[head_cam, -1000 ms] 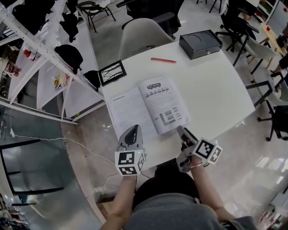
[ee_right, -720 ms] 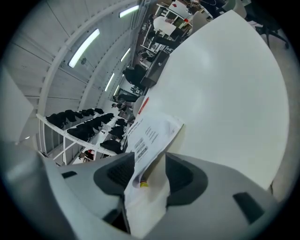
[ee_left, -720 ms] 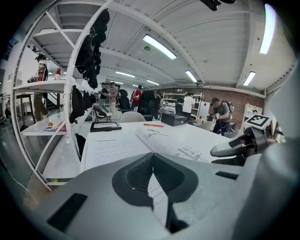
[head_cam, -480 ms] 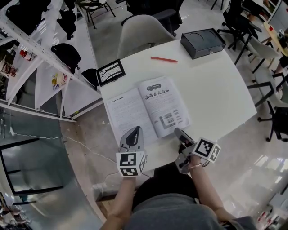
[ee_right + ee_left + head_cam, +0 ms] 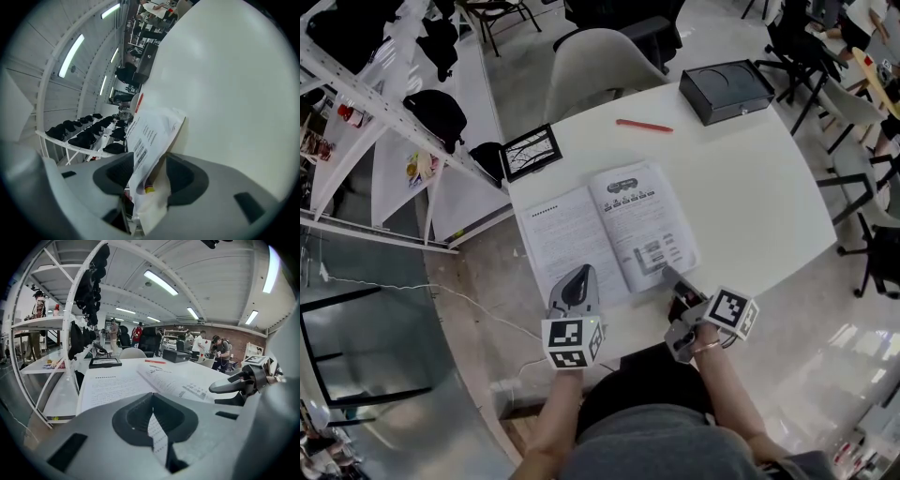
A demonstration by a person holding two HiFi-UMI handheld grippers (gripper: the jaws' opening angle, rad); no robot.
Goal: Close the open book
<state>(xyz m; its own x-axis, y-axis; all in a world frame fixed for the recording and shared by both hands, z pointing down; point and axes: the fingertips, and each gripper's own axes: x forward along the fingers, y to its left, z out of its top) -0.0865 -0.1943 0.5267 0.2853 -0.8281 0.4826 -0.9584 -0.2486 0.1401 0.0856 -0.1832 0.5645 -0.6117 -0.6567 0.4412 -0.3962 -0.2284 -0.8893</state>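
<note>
One open book (image 5: 605,225), left tongs (image 5: 578,273) clenched beside it, right tongs (image 5: 667,275) just opening round its corner, red pen (image 5: 644,126) beyond

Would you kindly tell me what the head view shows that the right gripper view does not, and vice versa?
Only the head view: the open book seen whole, both pages spread, and the left gripper by its near edge. Only the right gripper view: the book's corner pages standing between the jaws of the right gripper, which have just been opening and stand apart, not pressing; also the ceiling lights. Both: the book and the white table.
</note>
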